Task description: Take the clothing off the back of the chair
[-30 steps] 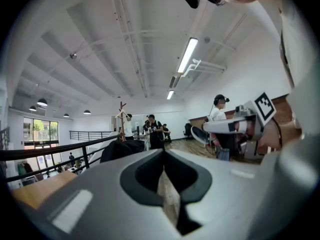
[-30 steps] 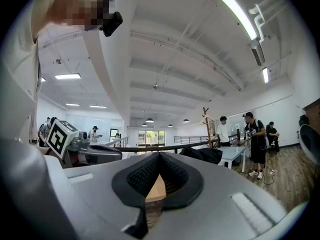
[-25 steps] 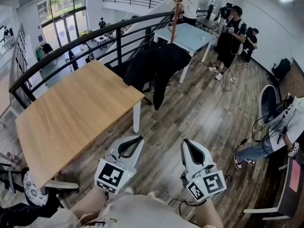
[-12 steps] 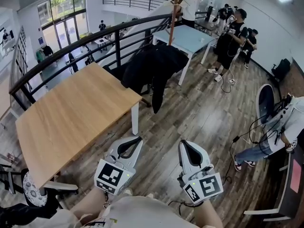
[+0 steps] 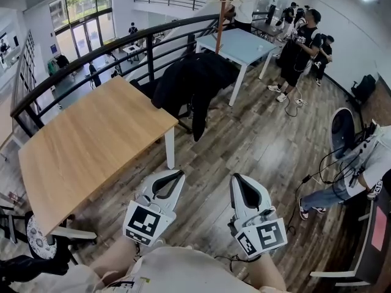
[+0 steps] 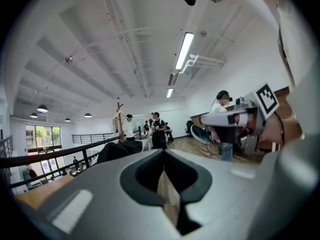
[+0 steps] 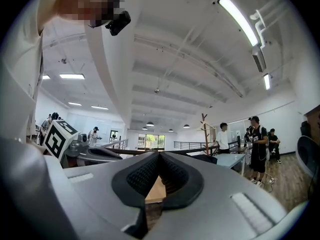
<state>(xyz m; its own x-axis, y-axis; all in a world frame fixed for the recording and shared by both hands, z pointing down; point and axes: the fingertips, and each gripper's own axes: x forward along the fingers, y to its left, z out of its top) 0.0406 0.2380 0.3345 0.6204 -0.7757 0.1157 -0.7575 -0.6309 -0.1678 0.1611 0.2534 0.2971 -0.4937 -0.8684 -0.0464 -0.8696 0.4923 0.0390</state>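
A black garment (image 5: 190,81) hangs over the back of a chair beyond the far corner of the wooden table (image 5: 85,142); one sleeve trails down toward the floor. The same black garment (image 6: 119,150) shows small and far off in the left gripper view. My left gripper (image 5: 178,174) and my right gripper (image 5: 234,177) are held low, side by side, well short of the chair. Both have their jaws shut with nothing between them. In the right gripper view the garment (image 7: 207,158) is a dark strip past the jaws.
A black railing (image 5: 110,47) curves behind the table. A light blue table (image 5: 244,46) and a wooden coat stand (image 5: 223,11) stand beyond the chair. Several people (image 5: 299,44) stand at the back right; a seated person (image 5: 360,170) and cables are at the right.
Both grippers have moved forward a little over the wood floor toward the chair. The table and garment sit slightly nearer and further left in the head view.
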